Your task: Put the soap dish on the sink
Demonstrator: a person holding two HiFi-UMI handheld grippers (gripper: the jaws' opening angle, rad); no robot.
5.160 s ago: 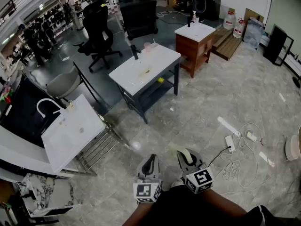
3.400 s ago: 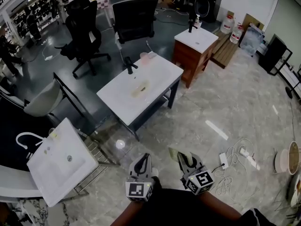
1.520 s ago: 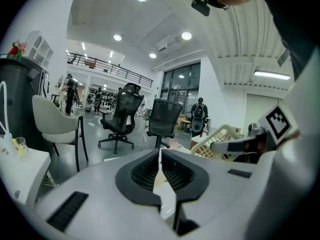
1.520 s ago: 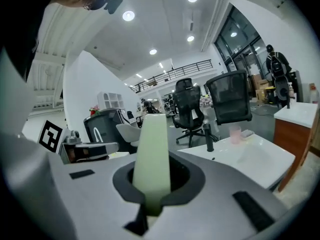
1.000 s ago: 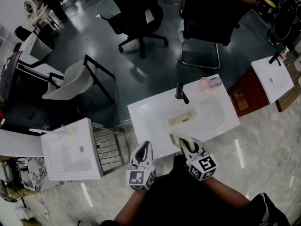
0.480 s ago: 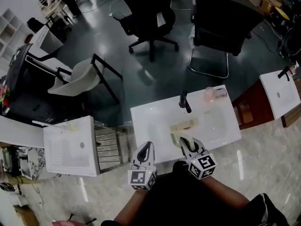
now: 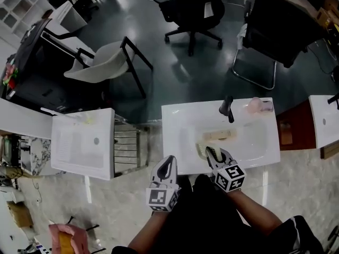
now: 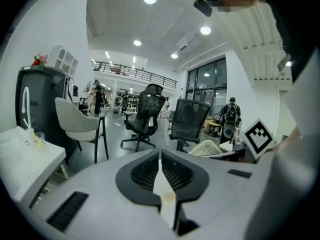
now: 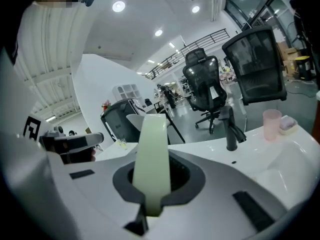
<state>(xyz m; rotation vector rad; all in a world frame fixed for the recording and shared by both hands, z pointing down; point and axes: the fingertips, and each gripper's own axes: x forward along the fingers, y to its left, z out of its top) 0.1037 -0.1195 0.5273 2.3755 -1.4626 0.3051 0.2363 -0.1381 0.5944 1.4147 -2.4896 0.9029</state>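
Gripping soap dish (image 9: 151, 154) above sink (image 7: 180, 126)

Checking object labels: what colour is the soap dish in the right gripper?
The soap dish is pale green; right gripper view.

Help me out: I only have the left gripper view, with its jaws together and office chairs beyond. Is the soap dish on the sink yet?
Observer: Not yet. In the right gripper view, the right gripper is shut on the pale green soap dish, which it holds edge-on.
Operator: Where is that in relation to the sink?
Observer: The head view puts the dish over the near part of the white sink. I cannot tell whether it touches.
Operator: Is anything lying where it would land?
Observer: A tan object lies in the basin just beyond the dish, apart from it.
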